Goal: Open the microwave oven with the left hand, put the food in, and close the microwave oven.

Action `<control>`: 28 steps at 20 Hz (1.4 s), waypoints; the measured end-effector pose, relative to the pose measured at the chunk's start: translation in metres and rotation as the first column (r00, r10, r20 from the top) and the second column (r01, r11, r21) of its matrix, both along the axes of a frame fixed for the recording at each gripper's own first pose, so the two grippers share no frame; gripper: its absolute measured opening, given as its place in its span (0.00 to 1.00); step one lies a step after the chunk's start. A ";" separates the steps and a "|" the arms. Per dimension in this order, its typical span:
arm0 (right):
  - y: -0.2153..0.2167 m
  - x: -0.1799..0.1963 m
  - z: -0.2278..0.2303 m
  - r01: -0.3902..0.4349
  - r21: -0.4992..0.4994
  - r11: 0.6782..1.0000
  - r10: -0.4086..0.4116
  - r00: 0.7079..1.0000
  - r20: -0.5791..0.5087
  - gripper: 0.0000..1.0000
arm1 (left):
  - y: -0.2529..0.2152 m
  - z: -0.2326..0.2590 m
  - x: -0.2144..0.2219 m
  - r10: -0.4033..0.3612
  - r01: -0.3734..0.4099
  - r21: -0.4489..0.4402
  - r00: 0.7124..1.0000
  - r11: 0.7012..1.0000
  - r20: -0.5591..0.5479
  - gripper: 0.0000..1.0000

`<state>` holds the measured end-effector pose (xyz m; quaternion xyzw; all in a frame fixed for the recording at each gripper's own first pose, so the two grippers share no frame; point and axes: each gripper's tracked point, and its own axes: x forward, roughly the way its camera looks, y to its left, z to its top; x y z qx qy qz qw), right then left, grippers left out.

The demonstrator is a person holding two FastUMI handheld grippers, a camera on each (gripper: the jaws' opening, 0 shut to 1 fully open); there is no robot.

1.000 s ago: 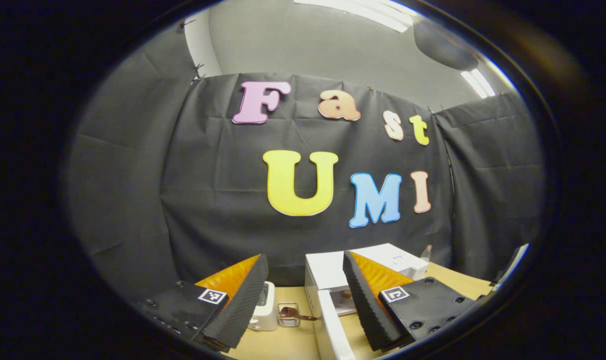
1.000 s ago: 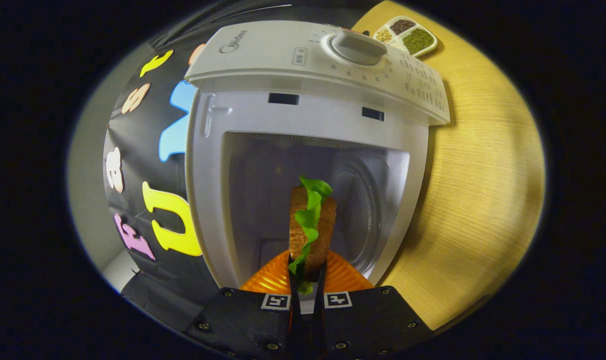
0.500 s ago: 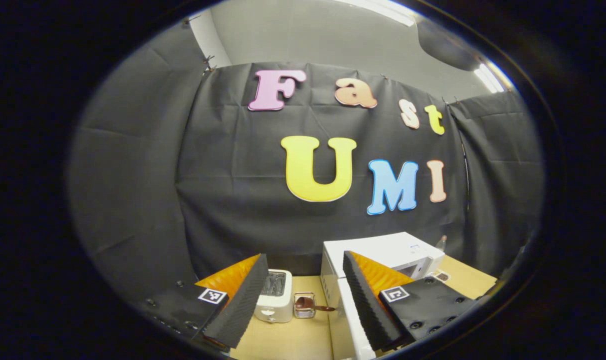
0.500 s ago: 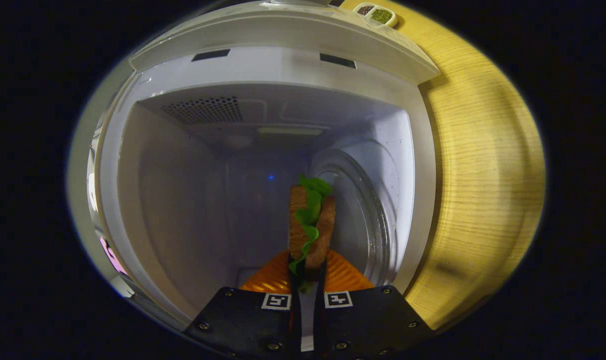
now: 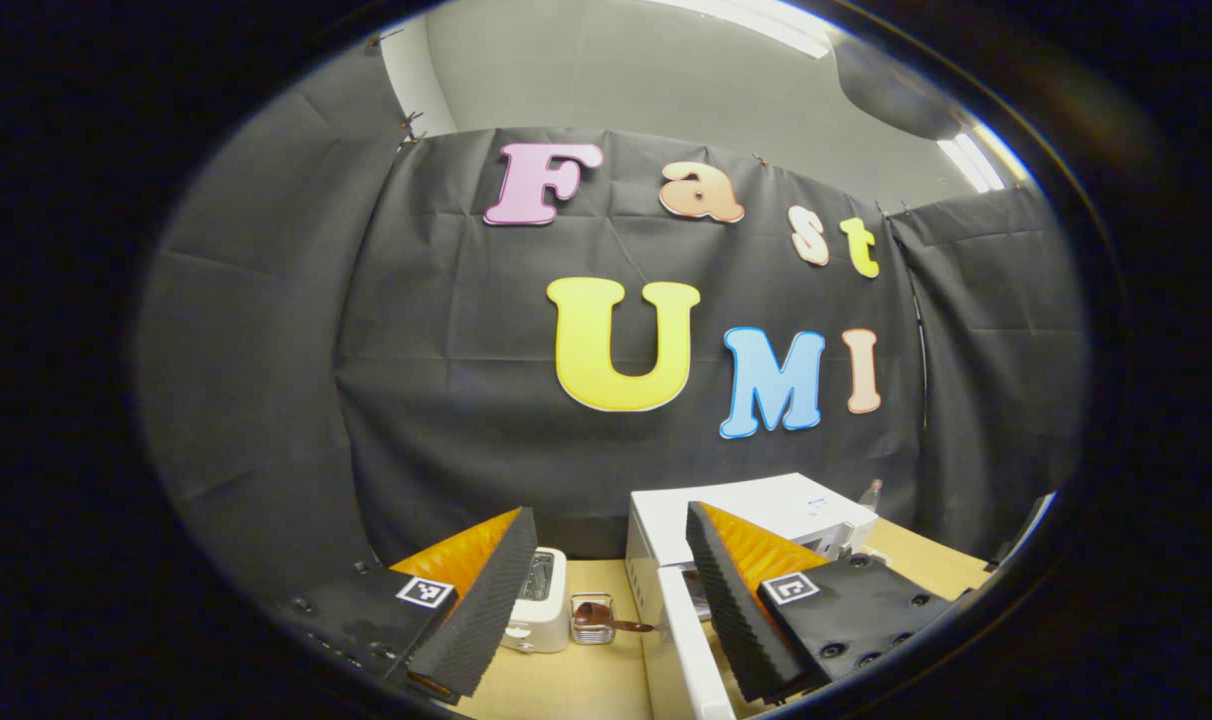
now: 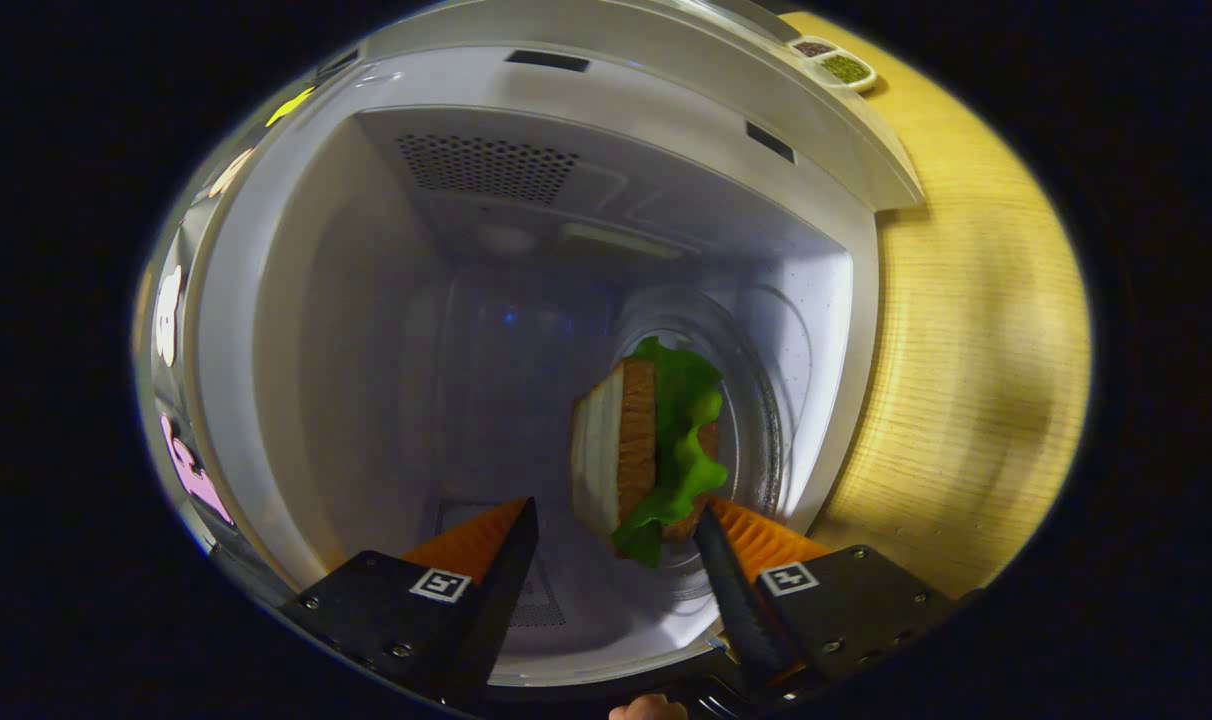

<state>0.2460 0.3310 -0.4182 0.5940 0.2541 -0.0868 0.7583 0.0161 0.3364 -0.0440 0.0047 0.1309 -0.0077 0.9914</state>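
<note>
Sandwich [image 6: 651,445] now released inside microwave [image 6: 366,300]; right tool [image 6: 616,560] has spread.

ahead of your right gripper [image 6: 614,540] the microwave oven [image 6: 666,130] is white outside, with a pale grey-white cavity and a dotted vent grille overhead. the sandwich [image 6: 646,445] between your fingers shows a white bread face, a brown toasted edge and bright green frilly lettuce. the table [image 6: 966,330] beside it is light wood with fine grain. past your left gripper [image 5: 611,590] you see a white toaster [image 5: 541,600] and the same white microwave on that tan table.
</note>
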 end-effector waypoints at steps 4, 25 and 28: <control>-0.011 -0.032 0.013 -0.034 -0.022 0.999 0.034 0.999 -0.005 0.97 | -0.013 0.006 0.003 -0.031 0.031 0.001 0.999 1.000 0.012 0.96; -0.159 -0.187 0.295 -0.055 -0.895 0.442 0.412 0.899 0.148 0.97 | -0.130 -0.013 0.004 -0.134 0.135 -0.019 0.988 0.991 0.073 0.97; -0.172 -0.204 0.331 -0.011 -0.931 0.365 0.437 0.885 0.161 0.96 | -0.145 -0.008 0.002 -0.130 0.130 0.004 0.988 0.992 0.087 0.97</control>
